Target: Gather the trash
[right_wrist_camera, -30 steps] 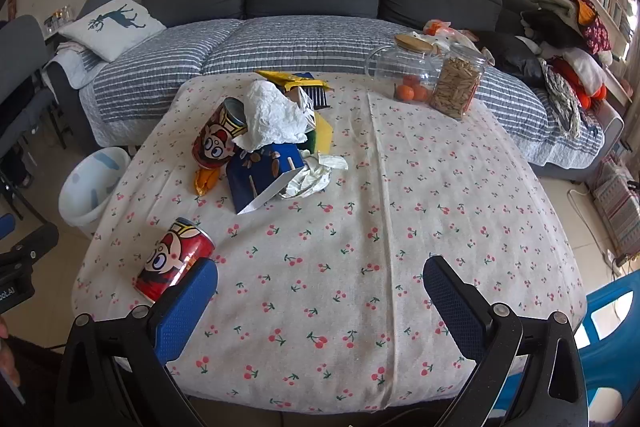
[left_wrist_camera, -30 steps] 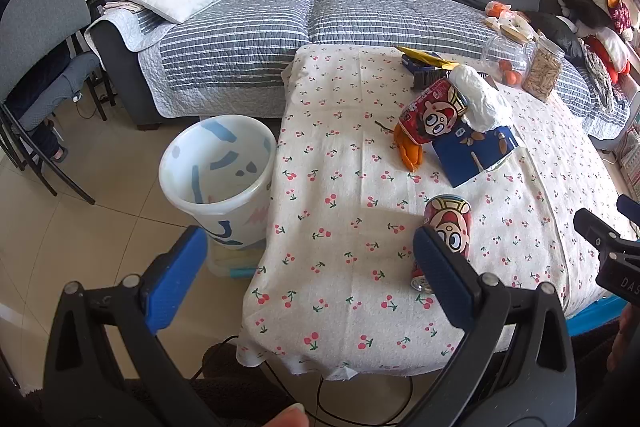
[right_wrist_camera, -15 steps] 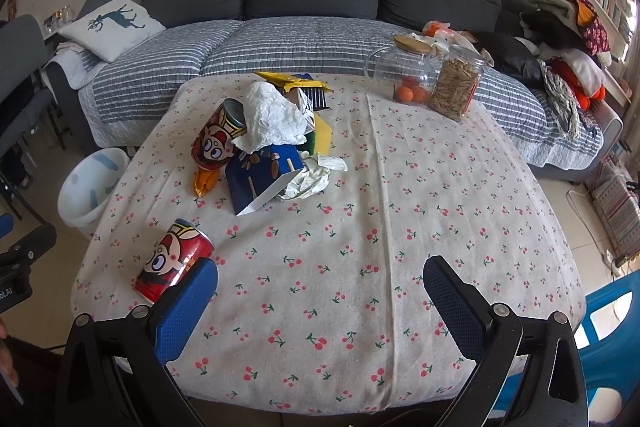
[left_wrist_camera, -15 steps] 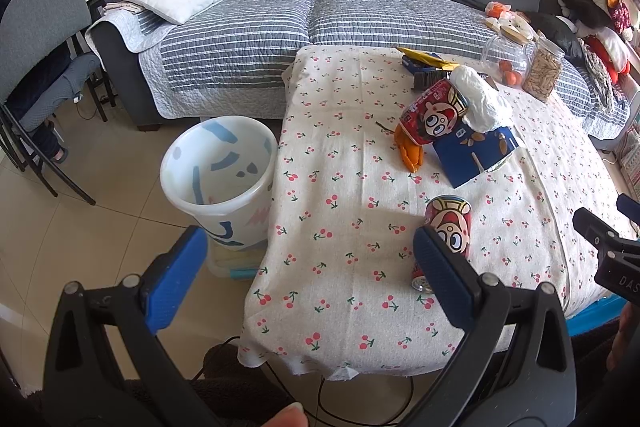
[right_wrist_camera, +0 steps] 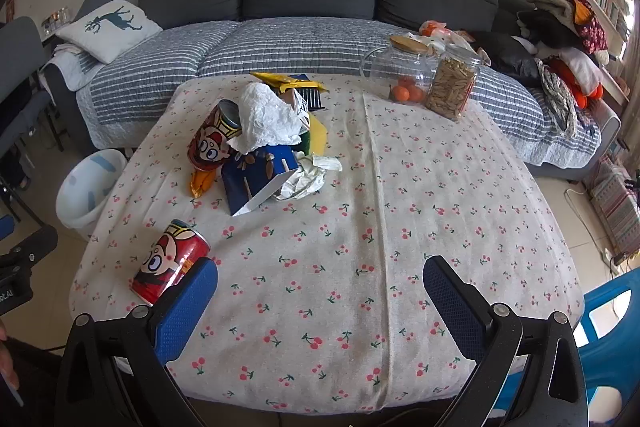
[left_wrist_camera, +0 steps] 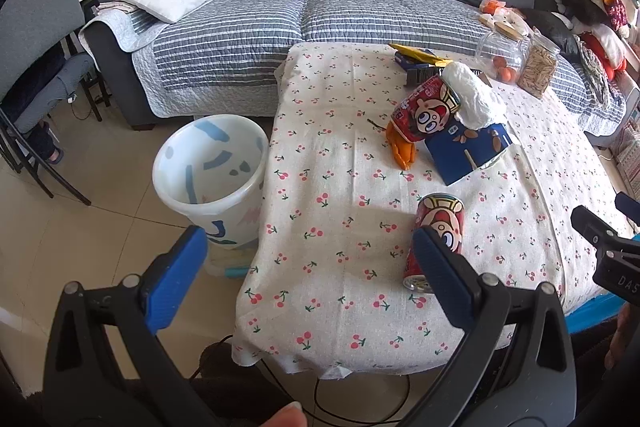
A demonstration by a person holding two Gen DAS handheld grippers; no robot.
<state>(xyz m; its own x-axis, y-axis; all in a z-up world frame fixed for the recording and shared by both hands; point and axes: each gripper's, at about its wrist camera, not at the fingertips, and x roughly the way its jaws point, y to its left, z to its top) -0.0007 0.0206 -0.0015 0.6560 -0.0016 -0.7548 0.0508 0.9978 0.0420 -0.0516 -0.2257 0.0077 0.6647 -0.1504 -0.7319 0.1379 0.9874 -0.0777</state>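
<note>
Moved since 0.5 s ago: nothing. My left gripper (left_wrist_camera: 308, 259) and right gripper (right_wrist_camera: 320, 291): both spread wide, holding nothing. 1 red cartoon-printed can (right_wrist_camera: 170, 265) lies on the cherry-print tablecloth (right_wrist_camera: 400, 227), near edge. White plastic bin (left_wrist_camera: 210, 173) stands on the floor beside the table.

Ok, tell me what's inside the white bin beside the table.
The white bin looks empty: only its inner wall with blue and grey patches shows through the open top. Its near rim covers the part of the floor closest to the camera, so small trash there cannot be ruled out.
</note>
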